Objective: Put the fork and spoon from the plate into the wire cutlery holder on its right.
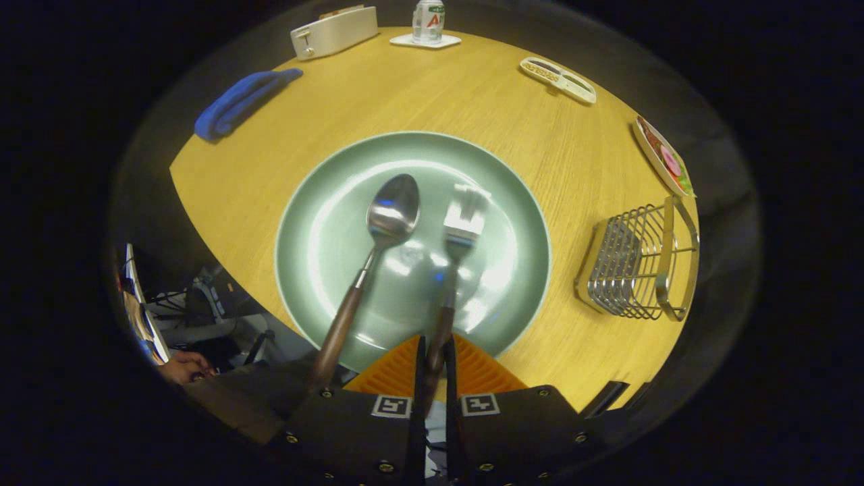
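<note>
Gripper (433, 361) clamping fork (460, 233) handle, green plate (304, 223), wooden table (540, 148), dim room

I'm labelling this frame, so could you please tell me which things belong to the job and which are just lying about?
Part of the job:
- fork, its handle clamped in the claw
- spoon, lying on the plate
- plate
- wire holder, right of the plate

Just lying about:
- blue cloth
- toaster
- can on a coaster
- white tray
- patterned dish
</note>
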